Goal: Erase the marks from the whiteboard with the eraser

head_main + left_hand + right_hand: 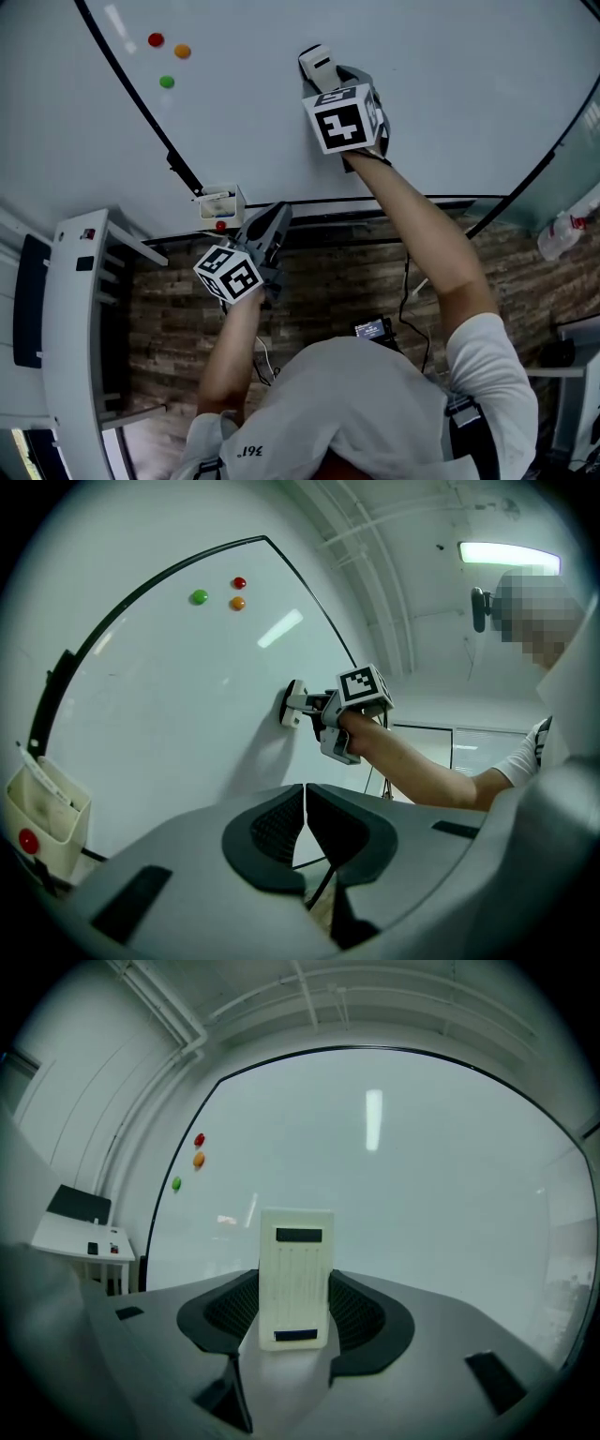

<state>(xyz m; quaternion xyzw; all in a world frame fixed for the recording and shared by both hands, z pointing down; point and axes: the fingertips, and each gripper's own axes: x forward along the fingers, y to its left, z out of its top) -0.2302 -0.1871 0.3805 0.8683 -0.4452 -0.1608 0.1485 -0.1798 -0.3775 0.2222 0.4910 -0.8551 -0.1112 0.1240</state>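
Observation:
My right gripper (323,80) is shut on a cream-white eraser (317,64), pressed flat against the whiteboard (422,84). In the right gripper view the eraser (295,1277) stands upright between the dark pads, and the whiteboard (422,1204) around it shows no marks. The left gripper view shows the eraser (293,703) touching the whiteboard (169,724) from the side. My left gripper (270,223) hangs lower, near the board's bottom edge, shut with nothing between its jaws (304,822).
Red, orange and green magnets (169,54) sit at the board's upper left. A small marker holder (221,203) with a red magnet hangs on the board's lower frame. A white side table (70,337) stands left; a spray bottle (562,232) is at right.

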